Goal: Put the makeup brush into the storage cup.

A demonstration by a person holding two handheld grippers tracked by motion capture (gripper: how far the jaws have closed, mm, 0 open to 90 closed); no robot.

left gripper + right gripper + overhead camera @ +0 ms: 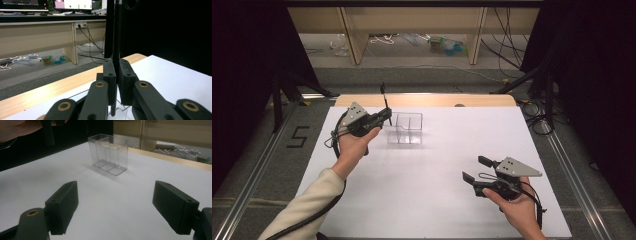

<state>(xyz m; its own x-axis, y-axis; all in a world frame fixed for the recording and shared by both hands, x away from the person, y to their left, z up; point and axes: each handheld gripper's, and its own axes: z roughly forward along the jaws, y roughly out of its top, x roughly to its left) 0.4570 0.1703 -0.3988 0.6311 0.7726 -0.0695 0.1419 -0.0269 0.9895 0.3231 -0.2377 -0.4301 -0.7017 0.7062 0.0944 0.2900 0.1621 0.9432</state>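
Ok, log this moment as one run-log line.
left tongs: shut on black pen, upright, beside clear organizer | right tongs: open, empty, apart | table

The clear holder (405,128) looked like glossy, see-through plastic, its walls catching faint reflections above the smooth, matt white desk (432,200), whose far edge showed pale wood grain. The left hand-held gripper (386,116) and the right hand-held gripper (476,169) were matt black plastic with brass-coloured pivot rings; the thin pen (115,37) appeared dark and matt.
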